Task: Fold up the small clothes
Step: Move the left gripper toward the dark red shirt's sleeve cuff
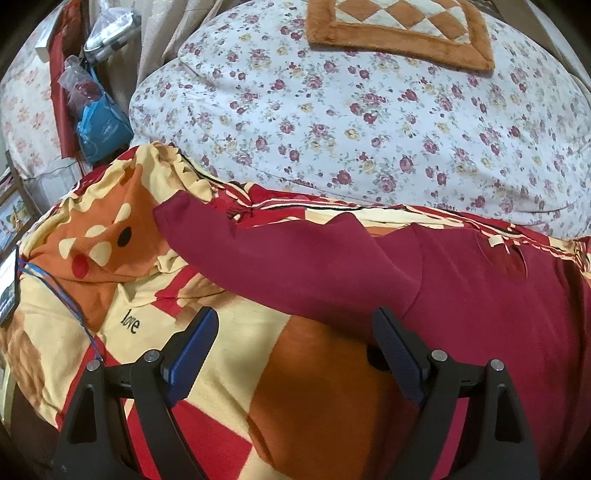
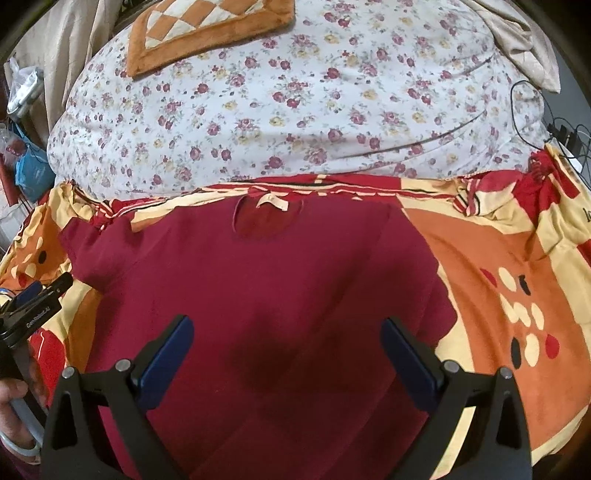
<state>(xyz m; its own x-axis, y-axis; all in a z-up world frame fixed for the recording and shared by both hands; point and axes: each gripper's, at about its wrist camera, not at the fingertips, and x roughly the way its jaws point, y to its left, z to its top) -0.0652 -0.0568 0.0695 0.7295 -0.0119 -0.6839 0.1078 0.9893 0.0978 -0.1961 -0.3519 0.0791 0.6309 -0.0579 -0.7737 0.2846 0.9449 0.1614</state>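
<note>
Floral quilt [image 1: 369, 122] behind patterned blanket [image 1: 229, 354]; beige, perhaps curtains [image 1: 166, 33].

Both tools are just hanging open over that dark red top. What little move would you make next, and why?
Probably lower the left tool onto the outstretched sleeve and pinch it, to fold it inward. The maroon shirt lies flat on the patterned blanket, its other sleeve seemingly tucked in already. Both tools are open and hold nothing; the right tool hovers over the shirt's middle.

A patterned blanket [image 2: 491, 258] meets a floral quilt [image 2: 295, 110] bearing an orange checkered cushion [image 2: 207, 33].
</note>
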